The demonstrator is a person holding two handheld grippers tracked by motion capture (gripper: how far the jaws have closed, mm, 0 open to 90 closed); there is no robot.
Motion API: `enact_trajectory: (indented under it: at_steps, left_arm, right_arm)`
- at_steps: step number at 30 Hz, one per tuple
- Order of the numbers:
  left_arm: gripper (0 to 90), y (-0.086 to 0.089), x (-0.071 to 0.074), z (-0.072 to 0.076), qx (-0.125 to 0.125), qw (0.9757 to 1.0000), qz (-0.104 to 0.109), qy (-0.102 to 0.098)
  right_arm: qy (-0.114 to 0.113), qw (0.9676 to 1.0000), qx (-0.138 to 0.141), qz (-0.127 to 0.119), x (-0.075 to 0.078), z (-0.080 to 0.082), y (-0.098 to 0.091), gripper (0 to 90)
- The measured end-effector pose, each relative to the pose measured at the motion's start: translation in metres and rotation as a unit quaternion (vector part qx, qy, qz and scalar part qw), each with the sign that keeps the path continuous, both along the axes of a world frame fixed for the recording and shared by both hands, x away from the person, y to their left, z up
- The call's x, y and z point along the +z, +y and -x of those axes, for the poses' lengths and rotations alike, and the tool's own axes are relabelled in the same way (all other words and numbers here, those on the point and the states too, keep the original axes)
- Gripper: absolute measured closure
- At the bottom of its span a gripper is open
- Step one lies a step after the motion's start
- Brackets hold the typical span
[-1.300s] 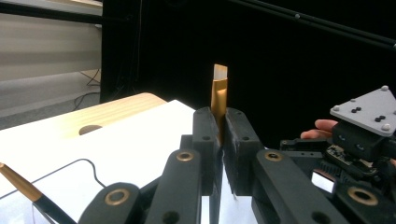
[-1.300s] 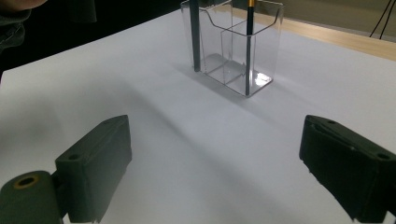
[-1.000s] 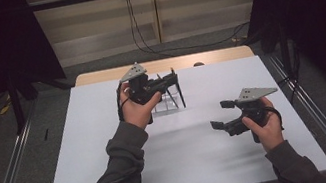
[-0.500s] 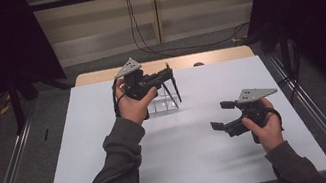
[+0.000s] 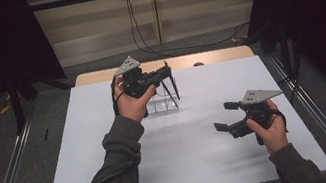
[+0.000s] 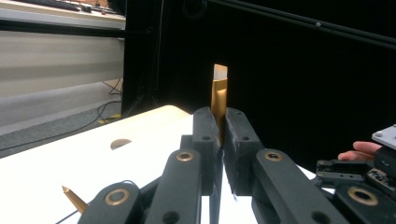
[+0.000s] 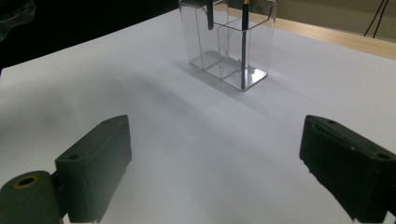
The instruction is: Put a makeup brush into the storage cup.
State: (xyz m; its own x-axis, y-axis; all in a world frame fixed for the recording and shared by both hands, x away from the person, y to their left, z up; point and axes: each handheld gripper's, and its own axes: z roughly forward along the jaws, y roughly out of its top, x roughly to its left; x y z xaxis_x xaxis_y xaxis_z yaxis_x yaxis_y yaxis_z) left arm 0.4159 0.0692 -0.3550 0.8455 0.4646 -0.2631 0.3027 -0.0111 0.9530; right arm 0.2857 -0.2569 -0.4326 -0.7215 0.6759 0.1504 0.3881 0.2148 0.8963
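Observation:
My left gripper point(image 5: 167, 69) hovers over a clear plastic holder point(image 5: 161, 104) at the table's far middle. Its jaws are shut on a thin dark pen with a gold end point(image 6: 218, 91), which sticks up between the jaws of the left gripper point(image 6: 222, 128). In the high view two thin dark sticks point(image 5: 175, 86) slant down from that gripper toward the holder. The right gripper view shows the holder point(image 7: 219, 60) with a dark stick with a gold band point(image 7: 243, 44) standing inside. My right gripper point(image 5: 224, 116) rests low at the right, open and holding nothing; the right gripper point(image 7: 217, 140) faces the holder.
The white table top point(image 5: 110, 151) ends in a wooden strip point(image 5: 215, 56) at the far edge. Metal rails point(image 5: 317, 115) run along both sides. A small gold pointed tip point(image 6: 70, 197) shows under my left jaws.
My left hand has lifted slightly and drifted a little left with the pen still gripped. The right hand has kept still.

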Motion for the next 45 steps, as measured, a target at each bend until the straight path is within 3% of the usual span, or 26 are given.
enact_trajectory:
  at_steps: [10, 17, 40, 42, 45]
  left_arm:
    - [84.0, 0.001, 0.0, -0.004, 0.01, 1.0, -0.001, 0.001]
    - [84.0, 0.002, 0.0, -0.008, 0.016, 0.9998, -0.014, -0.003]
    - [84.0, 0.003, -0.002, -0.021, 0.04, 0.9991, -0.016, -0.004]
    - [84.0, 0.003, -0.002, -0.021, 0.039, 0.9987, -0.03, -0.009]
    - [83.9, 0.003, -0.002, -0.022, 0.041, 0.9989, -0.022, -0.007]
  right_arm:
    - [0.001, 1.0, -0.005, -0.003, -0.002, 0.005, -0.004, 9.0]
    - [-0.002, 1.0, -0.003, -0.004, -0.002, 0.005, -0.004, 9.0]
    - [-0.002, 0.9999, -0.005, -0.01, -0.002, 0.004, -0.006, 9.0]
    - [-0.001, 0.9999, -0.002, -0.011, -0.002, 0.004, -0.006, 9.0]
    - [0.0, 0.9999, -0.004, -0.011, -0.003, 0.004, -0.006, 9.0]
